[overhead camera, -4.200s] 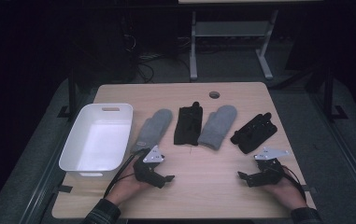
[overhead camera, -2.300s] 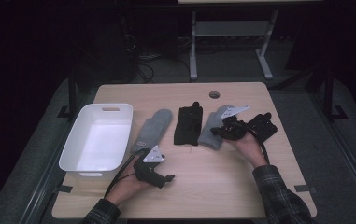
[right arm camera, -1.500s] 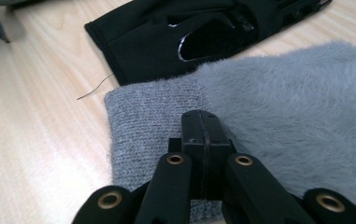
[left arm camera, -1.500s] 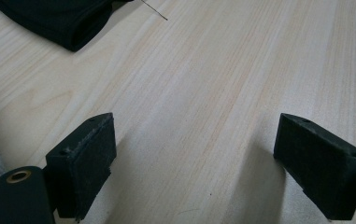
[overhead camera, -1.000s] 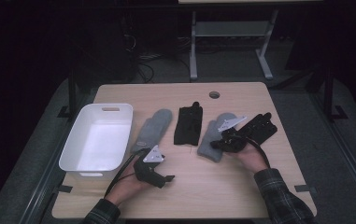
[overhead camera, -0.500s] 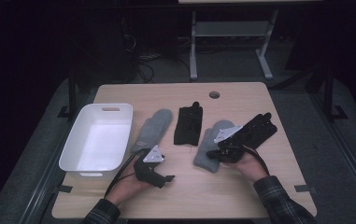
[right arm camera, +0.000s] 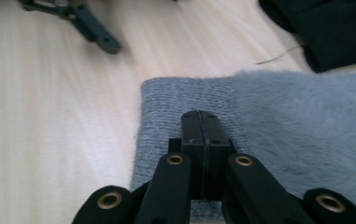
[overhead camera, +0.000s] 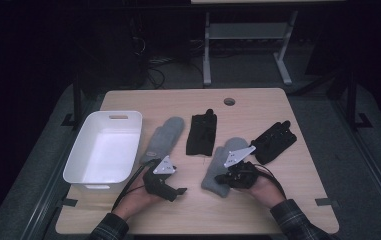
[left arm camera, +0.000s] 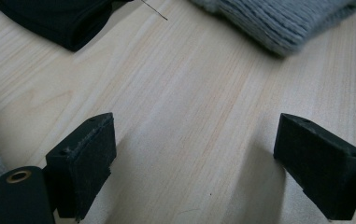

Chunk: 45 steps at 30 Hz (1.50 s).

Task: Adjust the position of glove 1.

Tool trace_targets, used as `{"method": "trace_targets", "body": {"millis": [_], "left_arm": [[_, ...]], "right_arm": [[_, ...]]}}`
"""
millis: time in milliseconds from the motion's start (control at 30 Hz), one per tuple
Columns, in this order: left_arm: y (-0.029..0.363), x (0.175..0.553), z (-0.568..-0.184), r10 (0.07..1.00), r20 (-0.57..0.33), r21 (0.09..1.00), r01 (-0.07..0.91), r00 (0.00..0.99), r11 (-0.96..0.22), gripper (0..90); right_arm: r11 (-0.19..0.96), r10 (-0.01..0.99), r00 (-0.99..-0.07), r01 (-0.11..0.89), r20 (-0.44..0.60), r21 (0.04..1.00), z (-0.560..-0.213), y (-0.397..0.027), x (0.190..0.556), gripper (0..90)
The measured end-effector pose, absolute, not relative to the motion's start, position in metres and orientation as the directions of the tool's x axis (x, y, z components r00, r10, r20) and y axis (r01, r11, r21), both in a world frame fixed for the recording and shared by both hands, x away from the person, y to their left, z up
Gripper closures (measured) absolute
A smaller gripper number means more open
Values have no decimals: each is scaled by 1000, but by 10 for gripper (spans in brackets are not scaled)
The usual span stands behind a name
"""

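Two grey mittens and two black gloves lie on the wooden table (overhead camera: pixel 278 200). My right gripper (overhead camera: pixel 221 177) is shut on the cuff end of the right grey mitten (overhead camera: pixel 218 167), which lies slanted near the front middle. In the right gripper view the jaws (right arm camera: pixel 199 116) stand pressed together on that mitten (right arm camera: pixel 297 121). My left gripper (overhead camera: pixel 178 191) rests open on the table by the front edge, its jaws (left arm camera: pixel 194 158) wide apart over bare wood. The other grey mitten (overhead camera: pixel 164 136) lies beside the bin. One black glove (overhead camera: pixel 201 134) lies mid-table, the other (overhead camera: pixel 274 141) at the right.
A white plastic bin (overhead camera: pixel 78 165) stands at the table's left side. A round cable hole (overhead camera: pixel 229 101) is near the far edge. In the left gripper view the black glove (left arm camera: pixel 59 18) and the dragged mitten (left arm camera: pixel 278 18) lie just ahead.
My right gripper has pulled the right grey mitten toward the front edge and a little to the left, away from the right black glove. The left gripper has stayed still.
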<state>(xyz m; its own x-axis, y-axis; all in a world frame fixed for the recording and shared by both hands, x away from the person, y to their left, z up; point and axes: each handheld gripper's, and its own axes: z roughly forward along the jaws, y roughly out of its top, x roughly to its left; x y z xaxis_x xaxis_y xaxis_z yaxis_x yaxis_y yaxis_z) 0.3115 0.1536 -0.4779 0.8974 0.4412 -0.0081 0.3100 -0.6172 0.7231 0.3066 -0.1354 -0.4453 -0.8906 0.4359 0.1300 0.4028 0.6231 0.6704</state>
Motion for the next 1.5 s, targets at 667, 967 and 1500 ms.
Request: {"method": "trace_targets", "body": {"millis": [667, 967, 1500], "left_arm": [[154, 312, -478, 438, -4, 719, 307, 899, -624, 121], [154, 312, -478, 437, -5, 719, 307, 900, -624, 121], [154, 312, -478, 438, -6, 720, 308, 899, -622, 121]], "right_arm": [[521, 600, -795, 473, 90, 710, -432, -176, 382, 900], [565, 619, -780, 520, 87, 641, -452, -178, 390, 900], [596, 605, -793, 512, 74, 619, -451, -185, 353, 900]]}}
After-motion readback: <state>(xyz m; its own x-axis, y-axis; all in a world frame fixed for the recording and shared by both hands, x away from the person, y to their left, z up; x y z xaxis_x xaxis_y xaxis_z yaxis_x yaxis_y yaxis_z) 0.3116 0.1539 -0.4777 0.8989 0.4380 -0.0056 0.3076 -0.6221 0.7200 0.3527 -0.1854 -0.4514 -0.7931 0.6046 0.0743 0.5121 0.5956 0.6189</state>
